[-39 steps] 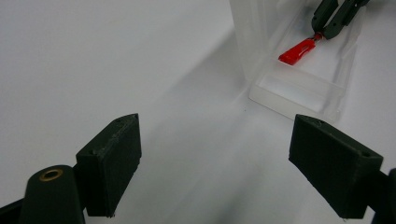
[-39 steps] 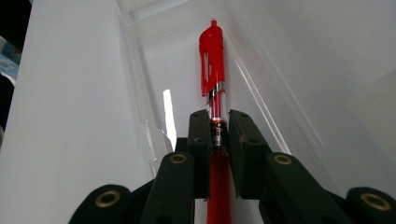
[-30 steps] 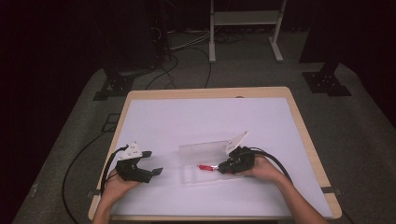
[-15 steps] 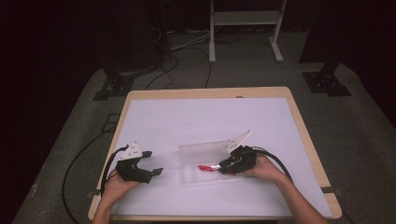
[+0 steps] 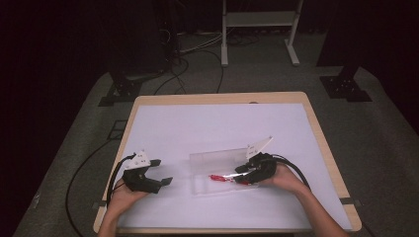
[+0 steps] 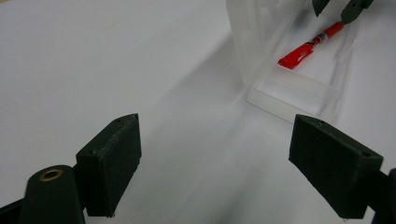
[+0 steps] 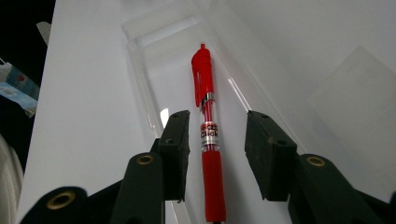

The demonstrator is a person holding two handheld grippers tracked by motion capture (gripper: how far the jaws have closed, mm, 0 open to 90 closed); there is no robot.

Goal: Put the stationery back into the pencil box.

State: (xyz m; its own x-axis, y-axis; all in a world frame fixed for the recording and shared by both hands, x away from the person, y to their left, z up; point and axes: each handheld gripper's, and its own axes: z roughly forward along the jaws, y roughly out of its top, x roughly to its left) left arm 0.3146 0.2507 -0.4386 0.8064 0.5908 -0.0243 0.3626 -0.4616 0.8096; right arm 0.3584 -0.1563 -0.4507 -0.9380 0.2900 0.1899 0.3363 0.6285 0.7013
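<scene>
A red pen (image 5: 217,177) lies in a clear plastic case (image 5: 212,186) on the white table, its clip end pointing left. My right gripper (image 5: 240,174) is at the case's right end. Its jaws have just been opening and now stand apart on either side of the pen's barrel (image 7: 203,79), with the pads (image 7: 180,140) clear of it. My left gripper (image 5: 162,172) rests open at the front left, well apart from the case, with nothing between its pads (image 6: 114,161). From there the pen (image 6: 308,44) and the case (image 6: 289,93) lie ahead to the right.
The case's clear lid (image 5: 217,158) stands open on the far side of the tray. The table's wooden edge (image 5: 323,143) runs around the white surface. Black cables (image 5: 291,165) trail from both grippers.
The right gripper's jaws have parted from around the pen, which now lies loose in the case. The left hand has stayed put.
</scene>
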